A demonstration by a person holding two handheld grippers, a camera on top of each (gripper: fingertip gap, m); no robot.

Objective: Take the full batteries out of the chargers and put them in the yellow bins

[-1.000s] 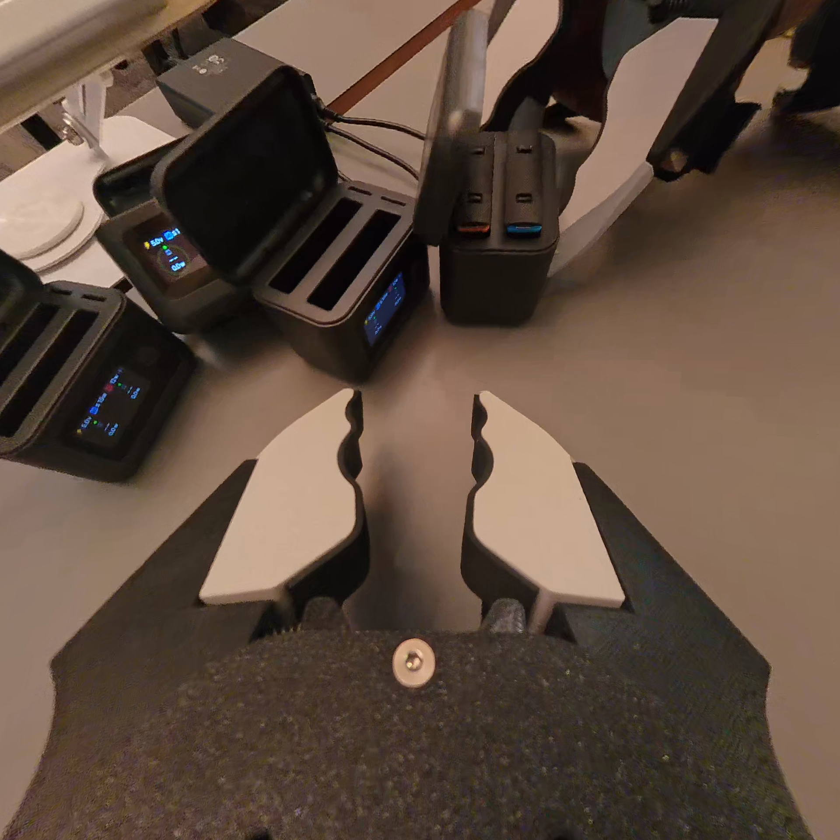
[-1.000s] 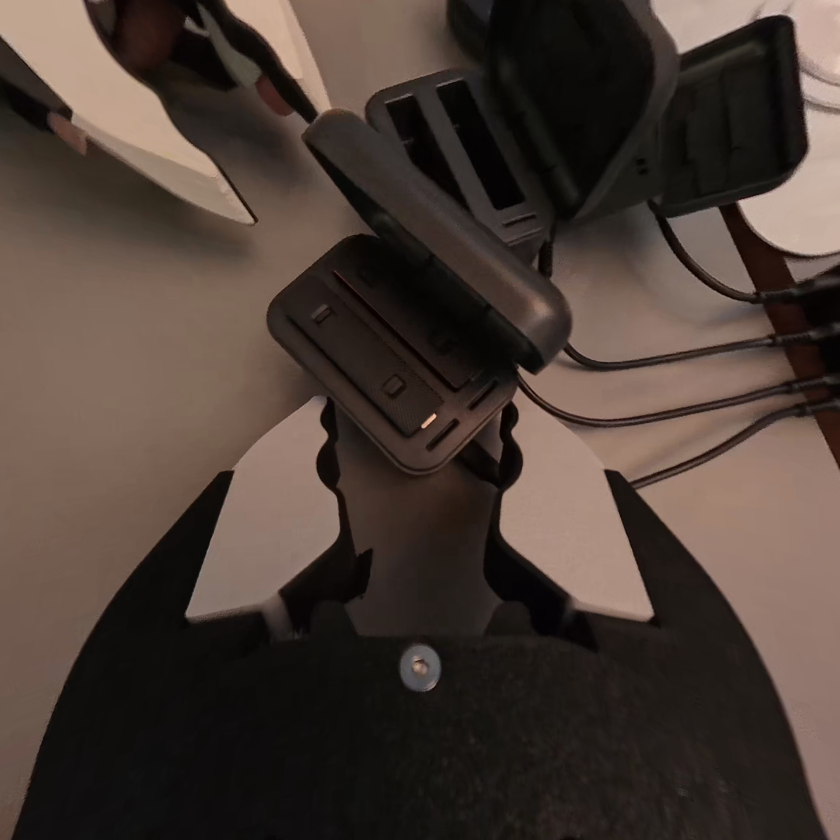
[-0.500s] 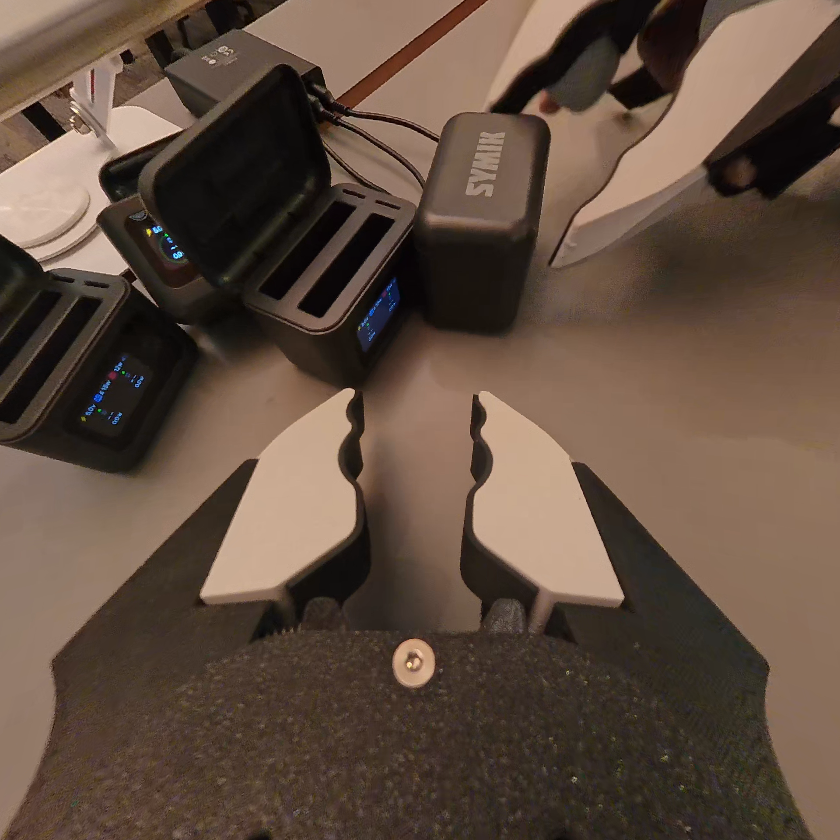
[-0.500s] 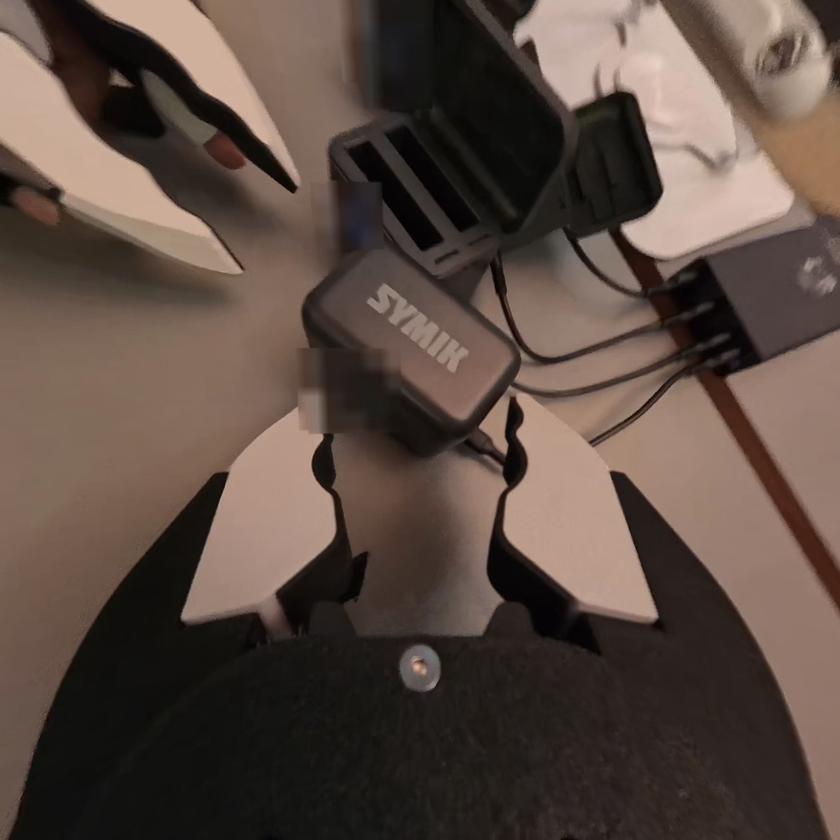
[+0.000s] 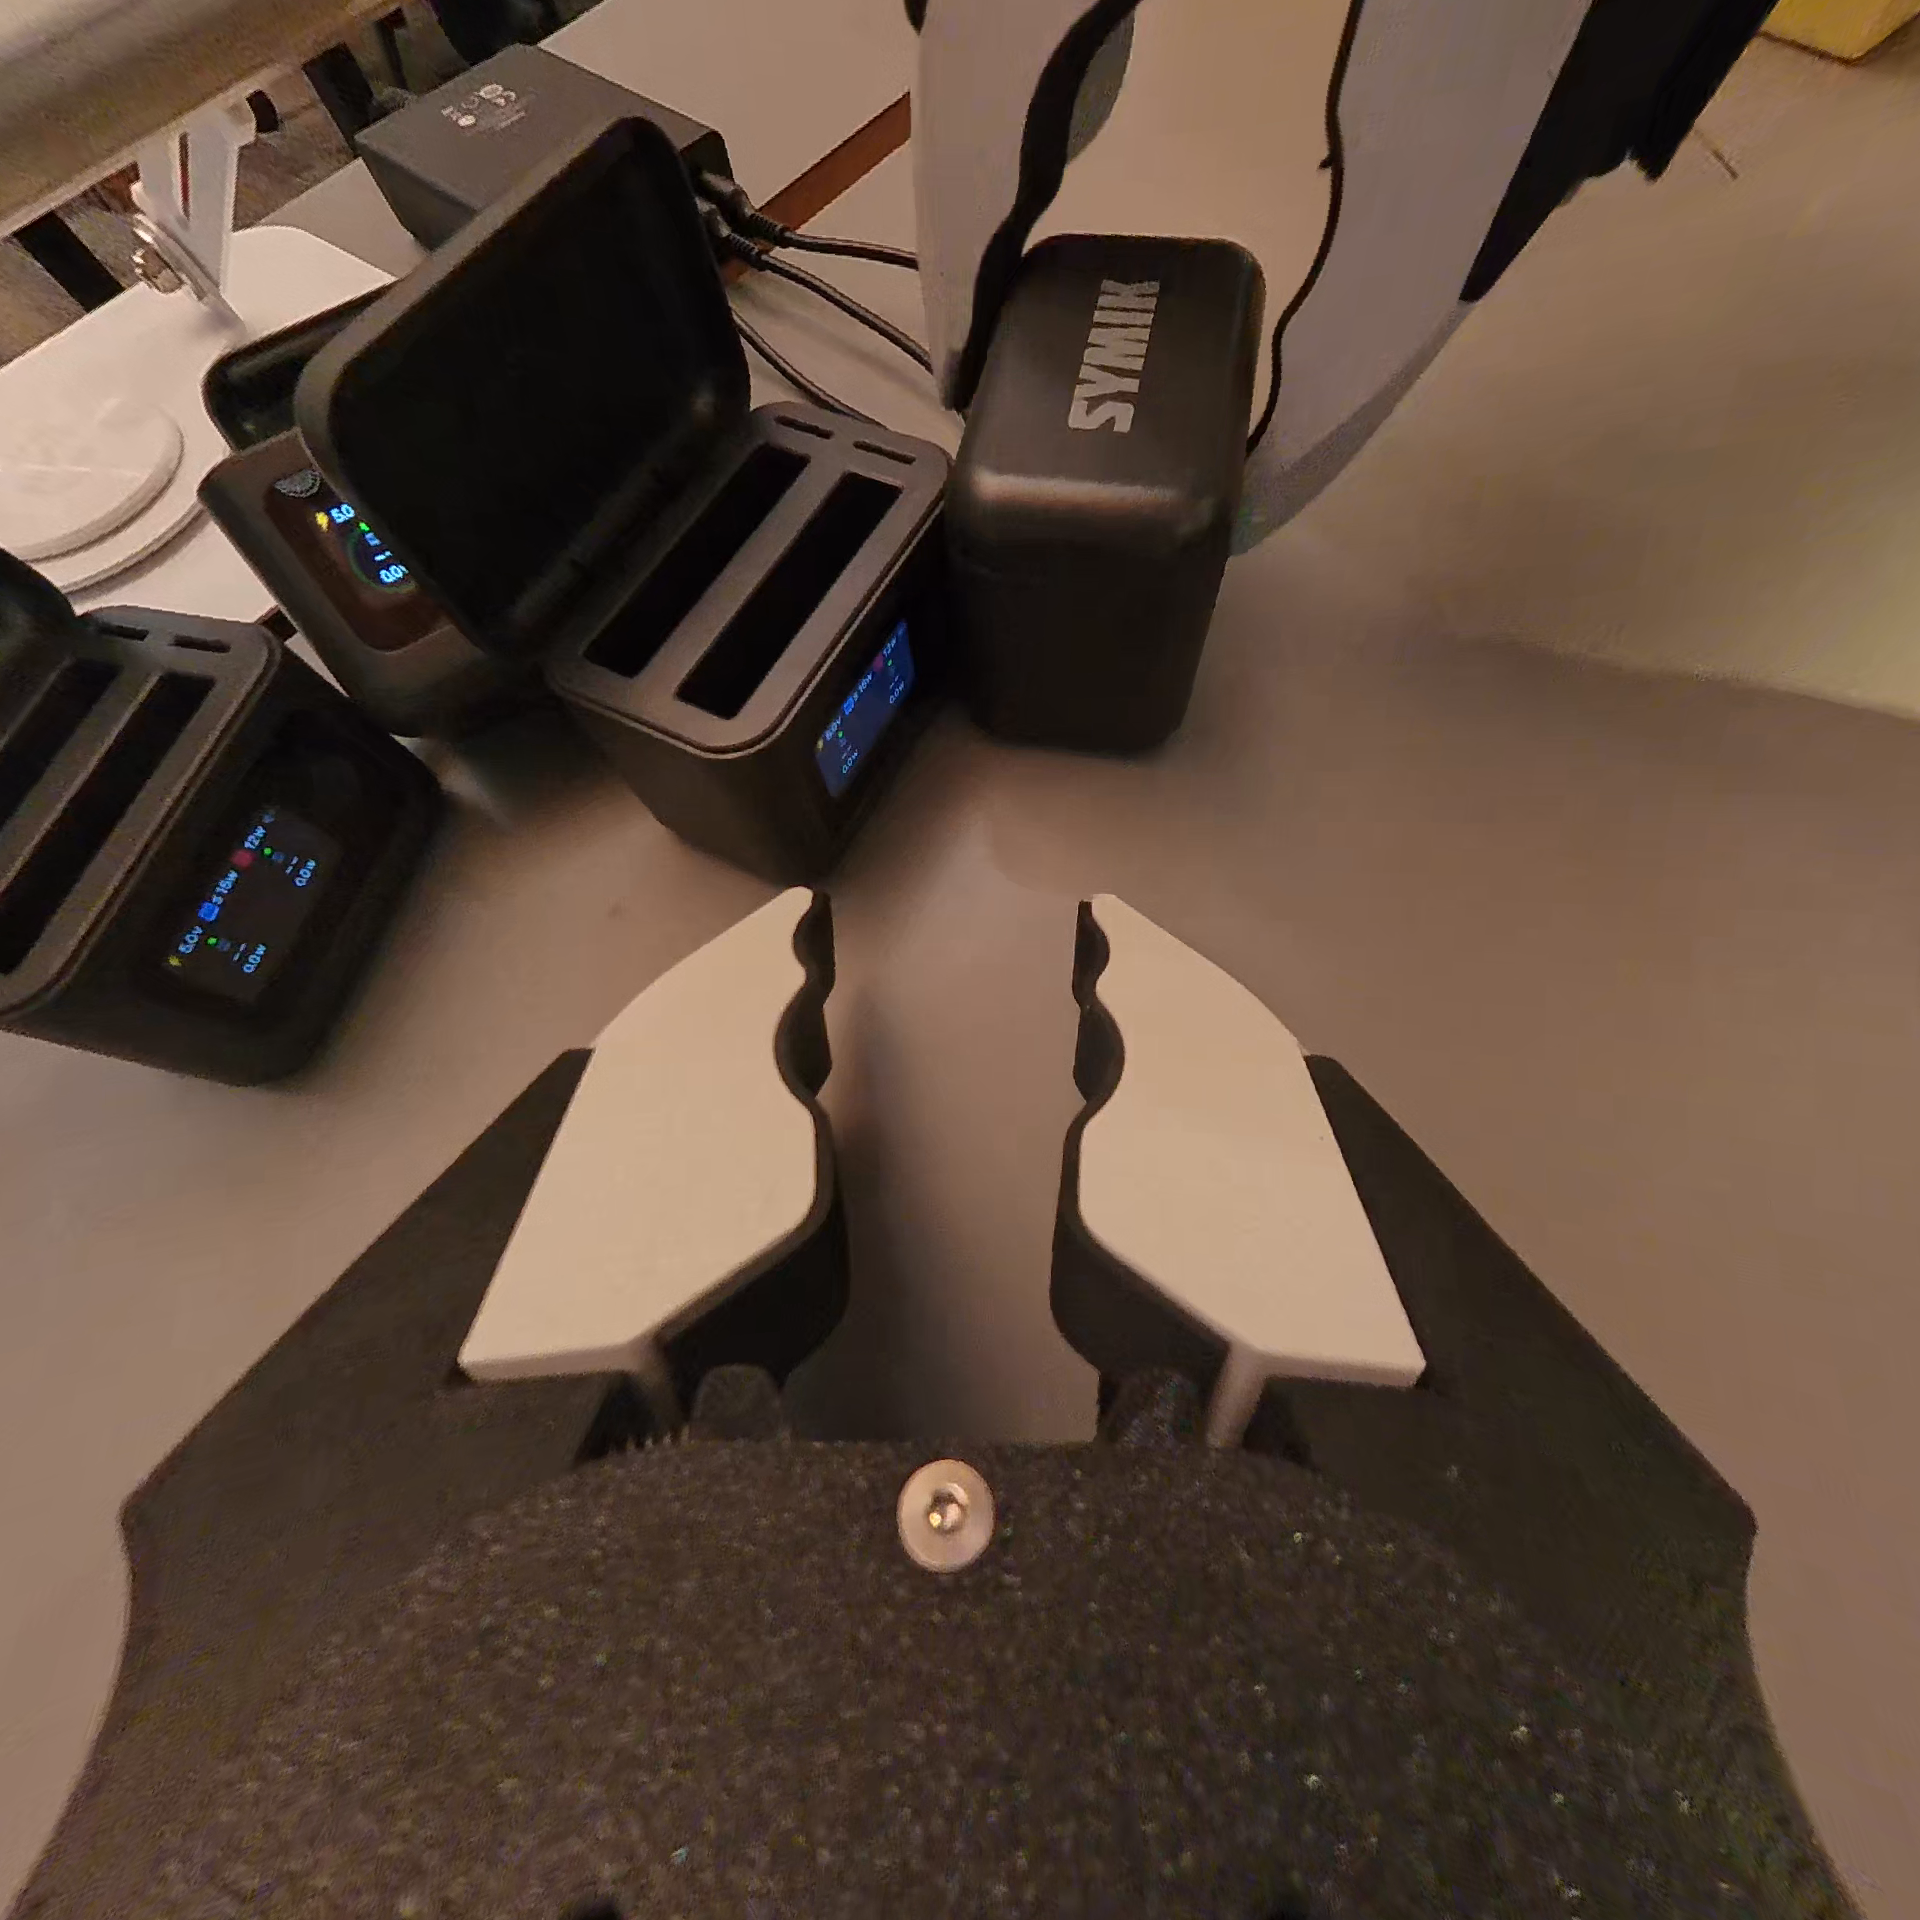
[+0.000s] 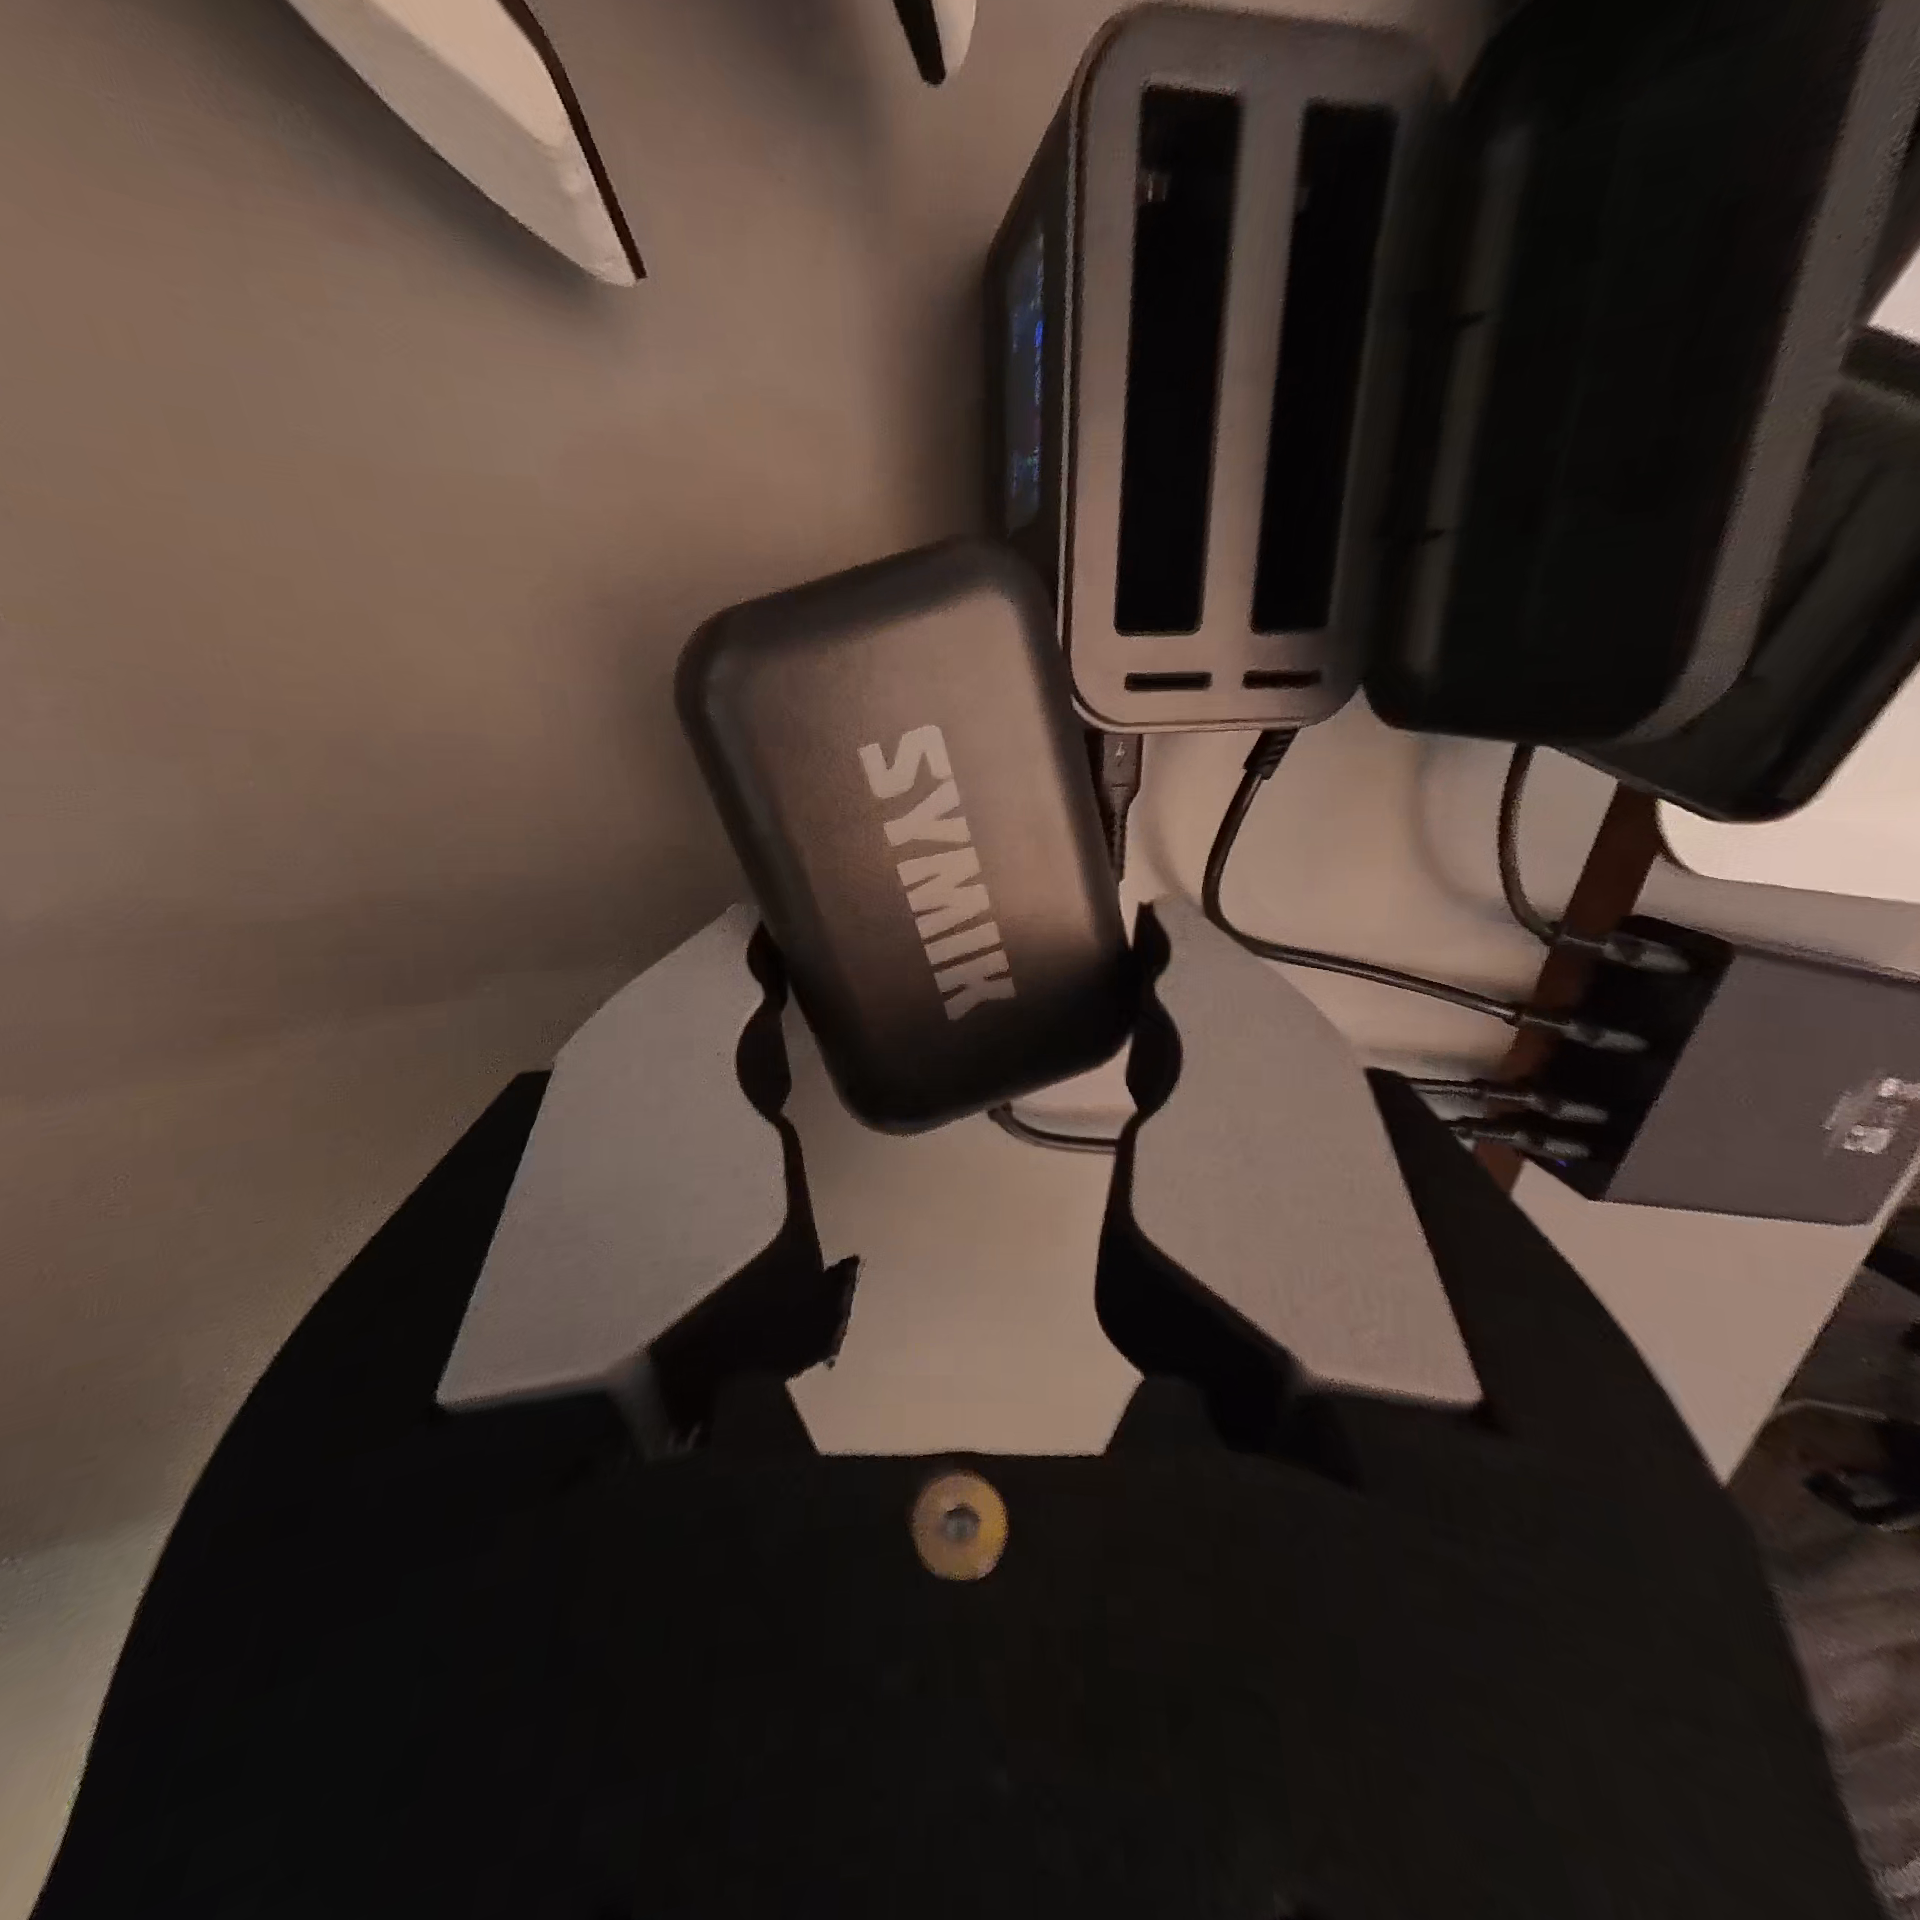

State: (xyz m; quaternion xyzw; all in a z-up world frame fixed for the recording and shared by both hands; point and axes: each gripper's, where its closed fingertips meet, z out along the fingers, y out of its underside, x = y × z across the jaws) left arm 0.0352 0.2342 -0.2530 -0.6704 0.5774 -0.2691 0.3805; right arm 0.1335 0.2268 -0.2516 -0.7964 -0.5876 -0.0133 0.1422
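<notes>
Four dark, box-shaped plastic chargers are seen on the pale grey tabletop (image 5: 1455, 935); three stand with lids raised and slots that look empty, such as the middle open charger (image 5: 748, 665), while the closed black charger with white lettering on its lid (image 6: 914, 894) sits beside it. No batteries can be seen now, nor the bins clearly. The right gripper (image 6: 940, 940) is held wide, its white fingers straddling the closed lid, contact uncertain. The left gripper (image 5: 951, 914) hangs spread and empty over bare table. The casing is judged rigid, smooth and fairly light; the hinged lid would best be caught at its front edge, the tethering black cables (image 6: 1351, 966) being minded.
</notes>
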